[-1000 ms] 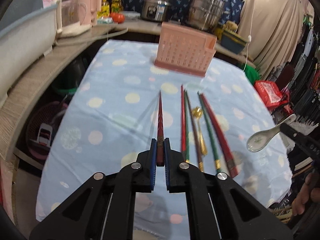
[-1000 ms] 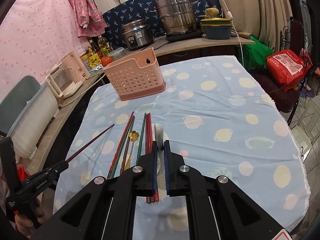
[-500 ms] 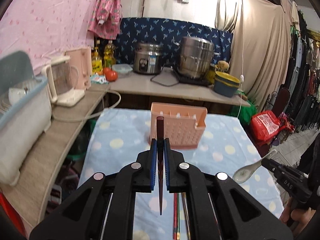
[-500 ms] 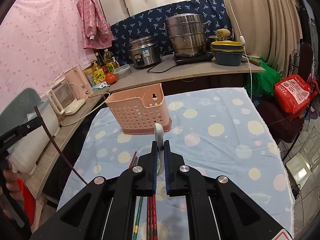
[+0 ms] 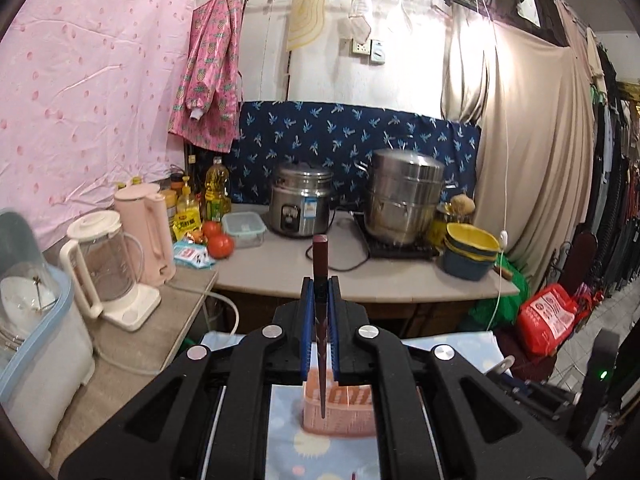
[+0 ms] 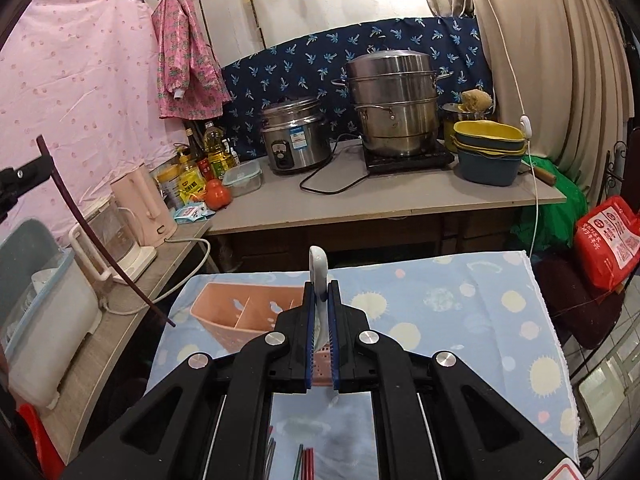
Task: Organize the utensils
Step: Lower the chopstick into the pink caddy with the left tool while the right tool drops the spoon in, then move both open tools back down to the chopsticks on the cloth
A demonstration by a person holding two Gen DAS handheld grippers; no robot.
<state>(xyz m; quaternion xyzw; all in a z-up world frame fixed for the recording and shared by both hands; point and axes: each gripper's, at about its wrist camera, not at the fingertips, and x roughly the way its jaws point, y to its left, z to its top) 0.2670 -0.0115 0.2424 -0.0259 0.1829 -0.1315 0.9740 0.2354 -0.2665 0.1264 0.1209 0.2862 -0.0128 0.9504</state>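
My left gripper (image 5: 320, 292) is shut on a dark red chopstick (image 5: 320, 264), held upright with its thin tip pointing down over the pink utensil basket (image 5: 344, 416). My right gripper (image 6: 321, 292) is shut on a white ceramic spoon (image 6: 319, 270), handle up, bowl end low behind the fingers, just above the same basket (image 6: 240, 320). The chopstick also shows at the left of the right wrist view (image 6: 100, 252), tilted, held by the left gripper (image 6: 24, 176). Several chopsticks (image 6: 306, 460) lie on the tablecloth below.
The table has a blue cloth with pale dots (image 6: 460, 320). Behind it a counter (image 6: 380, 200) holds a rice cooker (image 6: 294, 136), a steel steamer pot (image 6: 394, 108), bowls (image 6: 488, 152), bottles and tomatoes. A blender (image 5: 108, 268) and kettle stand left.
Both grippers have lifted from the table and tilted up. The chopstick and spoon went from lying flat to upright, and both now hang close over the pink basket.
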